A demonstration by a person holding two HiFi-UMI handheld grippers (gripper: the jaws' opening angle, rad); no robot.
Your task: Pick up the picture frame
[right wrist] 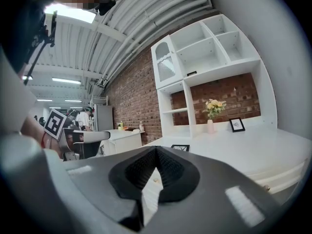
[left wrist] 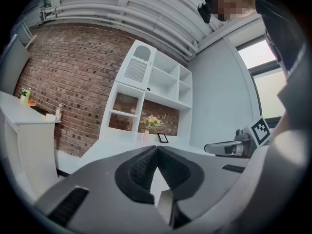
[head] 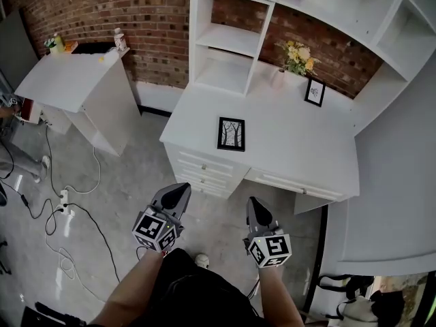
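Note:
A black picture frame (head: 231,133) with a tree print lies flat on the white desk (head: 300,148), near its front left corner. In the right gripper view the frame (right wrist: 180,147) shows just past the jaws. A second, smaller frame (head: 315,91) stands at the back by the brick wall, and it (left wrist: 163,138) is the only frame the left gripper view shows. My left gripper (head: 182,189) and right gripper (head: 253,203) hover over the floor in front of the desk, short of its drawers. Both point level toward the desk. The left gripper (left wrist: 157,147) and right gripper (right wrist: 156,147) are shut and hold nothing.
Yellow flowers in a vase (head: 298,58) stand beside the small frame. A white shelf unit (head: 228,43) rises at the desk's back left. The desk front has drawers (head: 204,169). A white cabinet (head: 68,80) stands at left, with cables and a power strip (head: 65,199) on the floor.

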